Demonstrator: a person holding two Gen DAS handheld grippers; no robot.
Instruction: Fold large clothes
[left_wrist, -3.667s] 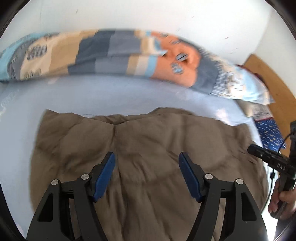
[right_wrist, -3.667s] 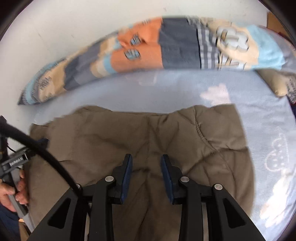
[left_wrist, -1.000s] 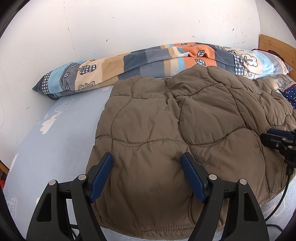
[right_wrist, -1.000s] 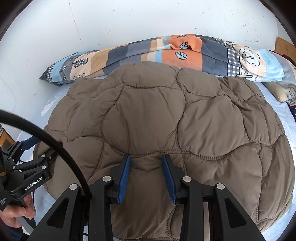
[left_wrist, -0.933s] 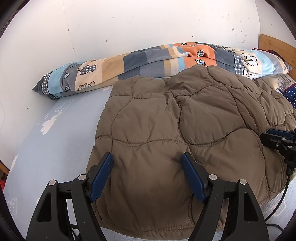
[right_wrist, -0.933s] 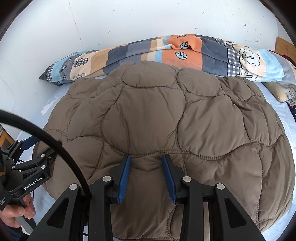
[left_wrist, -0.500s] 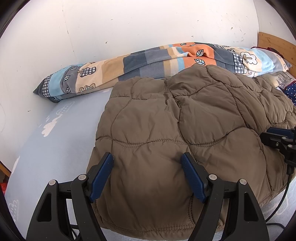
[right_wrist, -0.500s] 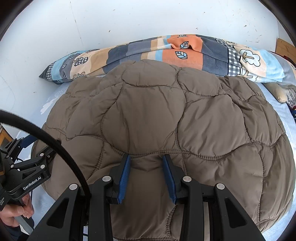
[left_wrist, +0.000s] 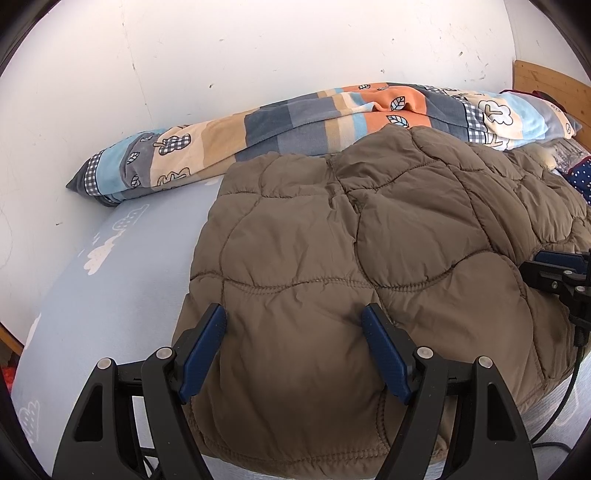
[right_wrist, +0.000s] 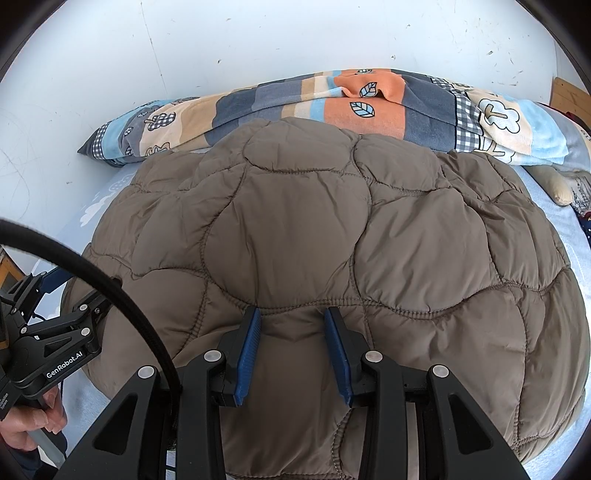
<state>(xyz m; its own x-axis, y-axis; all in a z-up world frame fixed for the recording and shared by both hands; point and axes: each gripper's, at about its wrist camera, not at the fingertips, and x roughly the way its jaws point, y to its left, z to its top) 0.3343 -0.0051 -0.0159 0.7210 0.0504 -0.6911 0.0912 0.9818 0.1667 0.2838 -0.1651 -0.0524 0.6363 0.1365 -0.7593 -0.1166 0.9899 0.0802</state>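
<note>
Left wrist view, change: your left gripper (left_wrist: 293, 341) sat above a flatter, thinner-looking brown spread 3.7 s ago; now it looks low along a puffy quilted jacket (left_wrist: 369, 258) lying doubled on the bed. Over the last second almost nothing has shifted.
Left wrist view, fingers: wide apart, one blue pad (left_wrist: 201, 352) on each side of the near hem, gripping nothing.
Left wrist view, meaning: you seem to have laid one fold and let go; by my judgement the next fold is not yet begun.
Left wrist view, surface: pale blue bedsheet (left_wrist: 110, 280) with white cloud prints, bare to the left of the jacket.
Left wrist view, room: patchwork blanket (left_wrist: 295, 122) bunched along the white wall (left_wrist: 258, 51); wooden headboard (left_wrist: 550, 83) at the far right.

Right wrist view, change: the same turn from a flat brown layer to a rounded bundle that fills most of the picture; steady for the last second.
Right wrist view, fingers: your right gripper (right_wrist: 293, 334) has its fingers partly apart, with a ridge of jacket (right_wrist: 314, 229) fabric rising between the pads; whether they pinch it I cannot tell.
Right wrist view, other hand: the left gripper (right_wrist: 48, 332) shows at the left edge, beside the jacket's corner.
Right wrist view, surface and room: bedsheet (right_wrist: 569, 225) visible on the right; patchwork blanket (right_wrist: 369, 99) touching the jacket's far edge, against the wall (right_wrist: 295, 37).
</note>
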